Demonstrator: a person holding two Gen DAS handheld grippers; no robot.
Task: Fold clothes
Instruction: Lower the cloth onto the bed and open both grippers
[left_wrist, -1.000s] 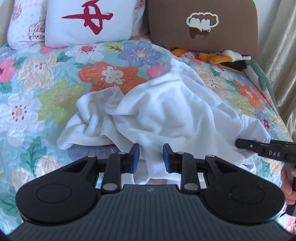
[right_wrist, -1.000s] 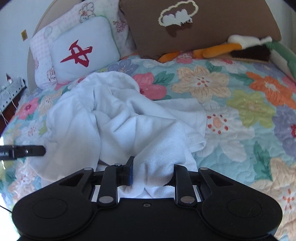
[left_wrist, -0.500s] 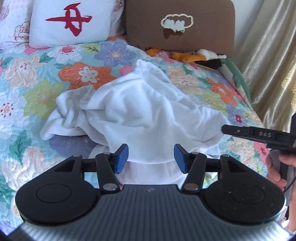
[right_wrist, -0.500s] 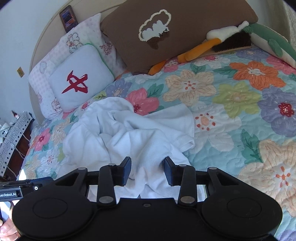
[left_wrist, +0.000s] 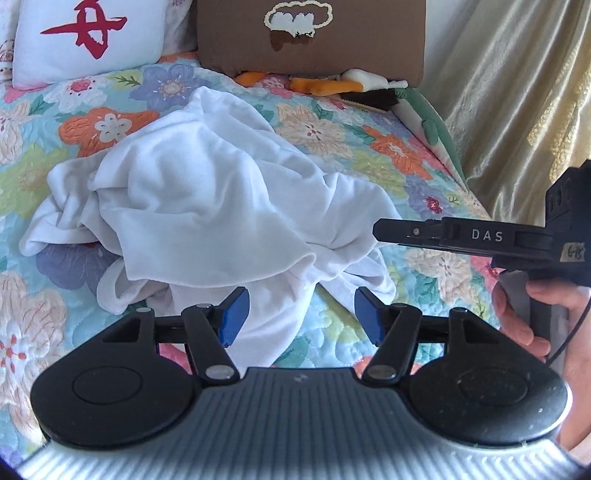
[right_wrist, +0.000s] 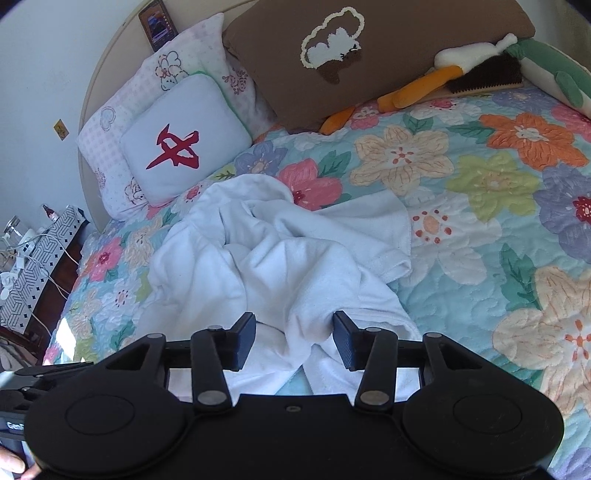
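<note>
Hidden: the near hem of the white garment (left_wrist: 207, 206) runs under both gripper bodies, so its lower edge cannot be made out; whether it is a shirt or a towel is hard to say.
Cut off: the person's right hand (left_wrist: 532, 317) shows only at the right edge of the left wrist view, fingers round a handle.
Surface: a floral quilt (right_wrist: 480, 177) covers the bed (big orange, pink and purple blooms on pale blue).
Room: at the far end lie a white cushion with a red mark (right_wrist: 181, 147) and a brown cushion (right_wrist: 369, 48); a gold curtain (left_wrist: 517, 92) hangs at the right; a nightstand with cables (right_wrist: 26, 266) stands at the left.
Garment: crumpled in a heap in the middle of the quilt, unfolded.
Left gripper (left_wrist: 301, 317): jaws released, having just been opening; a tongue of the white cloth lies between the blue pads (left_wrist: 232, 314) without being pressed.
Right gripper (right_wrist: 293, 341): likewise let go, jaws just opened wider; a bunched fold sits in the gap, touching neither finger clearly.
</note>
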